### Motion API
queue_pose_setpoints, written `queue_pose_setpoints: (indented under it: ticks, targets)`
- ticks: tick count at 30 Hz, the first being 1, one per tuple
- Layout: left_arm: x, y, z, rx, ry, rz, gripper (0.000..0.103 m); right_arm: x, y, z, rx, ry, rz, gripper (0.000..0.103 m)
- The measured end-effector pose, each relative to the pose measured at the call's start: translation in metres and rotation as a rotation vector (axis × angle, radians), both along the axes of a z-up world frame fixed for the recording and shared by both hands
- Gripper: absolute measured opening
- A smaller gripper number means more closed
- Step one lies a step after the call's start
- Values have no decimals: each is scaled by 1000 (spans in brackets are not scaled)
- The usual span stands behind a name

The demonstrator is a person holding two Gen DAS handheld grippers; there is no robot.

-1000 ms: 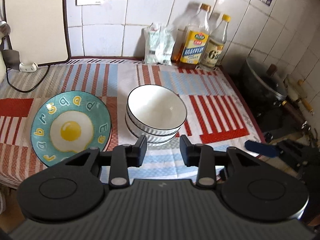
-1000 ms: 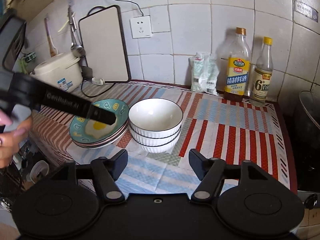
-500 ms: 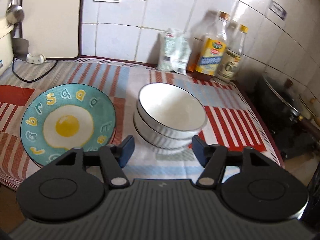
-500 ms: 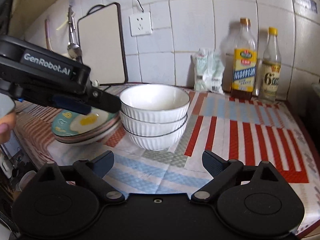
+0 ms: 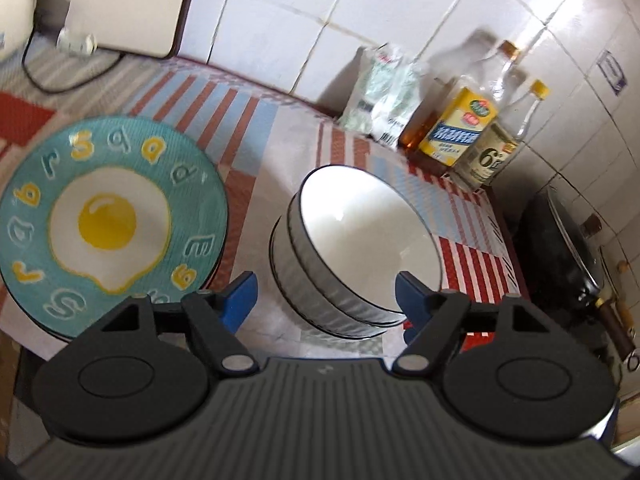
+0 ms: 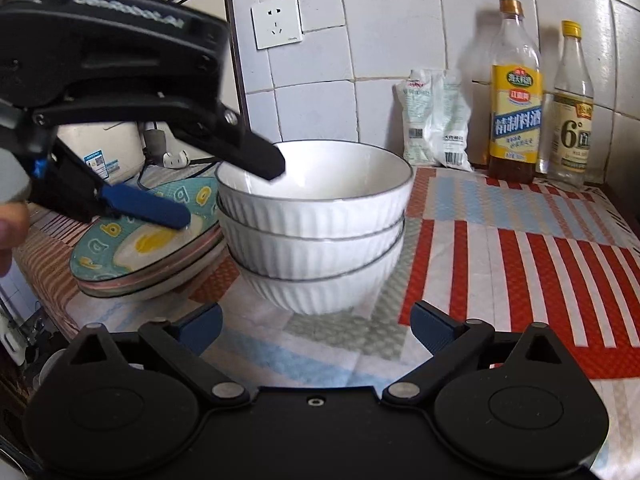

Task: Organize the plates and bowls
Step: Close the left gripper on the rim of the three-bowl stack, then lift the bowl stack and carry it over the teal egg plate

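Three white bowls (image 6: 316, 228) sit nested in one stack on my surface (image 6: 520, 264), the top one empty. Just left of them, rims nearly touching, is a stack of plates (image 6: 148, 256); I cannot count them for certain, and the top one shows a fried egg. Two bottles (image 6: 516, 92) and one packet (image 6: 436, 120) stand along the tiled wall, well apart from the stack. Striped cloth lies bare to the right of the bowls. My right claw (image 6: 316, 330) has just been opening and gapes wide before the bowls, empty. My left claw (image 5: 326, 296) has just been opening too; it straddles the bowl stack's near side without pressing on it.
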State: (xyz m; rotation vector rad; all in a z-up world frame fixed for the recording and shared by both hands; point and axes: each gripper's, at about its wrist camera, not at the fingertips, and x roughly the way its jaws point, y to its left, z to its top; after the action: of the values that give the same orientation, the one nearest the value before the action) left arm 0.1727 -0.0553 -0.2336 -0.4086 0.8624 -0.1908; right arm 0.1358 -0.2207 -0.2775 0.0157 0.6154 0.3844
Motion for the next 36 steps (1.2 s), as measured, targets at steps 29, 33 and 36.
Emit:
queue_pose_setpoints:
  ticks: [29,33,36]
  targets:
    - [37,1,-37,-32,136,16,45,37,-1,-18,73,-45,71,103]
    - [37,-3,-36,11,128,6,41,38,3,-15,55,-26,72,103]
    - [38,-3,-37,18,122,-3,42,38,5,-13,34,-27,76,103]
